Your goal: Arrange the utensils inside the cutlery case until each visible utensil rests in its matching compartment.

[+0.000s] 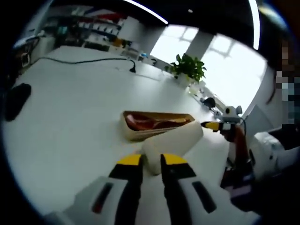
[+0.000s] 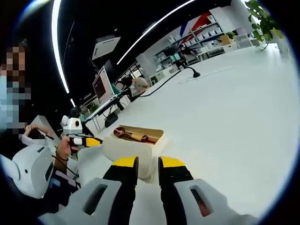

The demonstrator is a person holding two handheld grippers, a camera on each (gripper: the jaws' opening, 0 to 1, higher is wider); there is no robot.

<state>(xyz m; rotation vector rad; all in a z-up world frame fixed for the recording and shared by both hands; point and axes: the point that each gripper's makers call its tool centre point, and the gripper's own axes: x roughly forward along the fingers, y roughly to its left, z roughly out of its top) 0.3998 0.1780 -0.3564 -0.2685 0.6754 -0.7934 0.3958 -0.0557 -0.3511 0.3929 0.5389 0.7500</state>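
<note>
both tongs, left and right, pinch the case lid.

A white table carries an open case with utensils inside and, just beside it on the near side, its pale lid. Far off lie a black cable and a potted plant; a dark object rests at the left edge.

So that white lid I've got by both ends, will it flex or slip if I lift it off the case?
The white lid looks like a smooth, rounded moulded shell, so it probably stays stiff rather than sagging. Its glossy curved surface may slip between narrow jaws. It looks hollow, so likely light. The wooden case beside it looks shallow and could slide on the smooth table.
</note>
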